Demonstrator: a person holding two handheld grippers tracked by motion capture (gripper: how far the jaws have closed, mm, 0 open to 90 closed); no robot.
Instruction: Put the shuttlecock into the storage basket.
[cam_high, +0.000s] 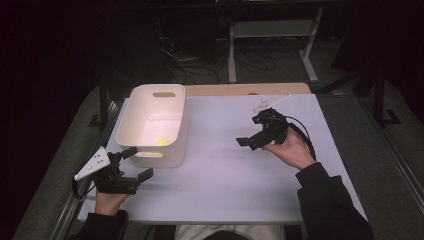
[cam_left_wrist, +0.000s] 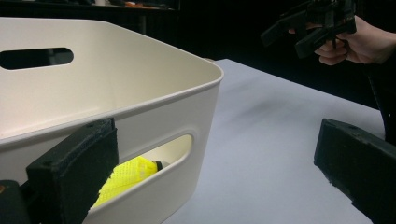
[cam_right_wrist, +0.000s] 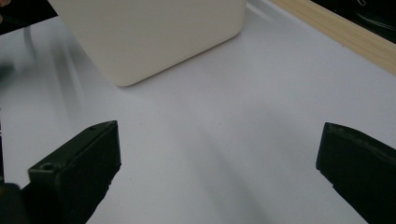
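Note:
A white plastic bin (cam_high: 131, 118) with handle slots stands at the table's left. A yellow meshed object (cam_high: 161, 141) lies inside near the front wall, and shows through the slot (cam_left_wrist: 128, 175) in the left gripper view. My left gripper (cam_high: 137, 163) is open just in front of the bin's near corner, one jaw close to the wall (cam_left_wrist: 187, 102), nothing between its jaws. My right gripper (cam_high: 251, 131) hovers open and empty over the table's right half, pointing towards the bin (cam_right_wrist: 154, 32). It also appears far off (cam_left_wrist: 310, 25) in the left gripper view.
A white sheet (cam_high: 225, 170) covers the table, with a wooden strip (cam_high: 250, 89) along the far edge (cam_right_wrist: 336, 32). Black cables trail from both grippers. Behind the table, cables and a metal frame (cam_high: 272, 30) sit on the dark floor.

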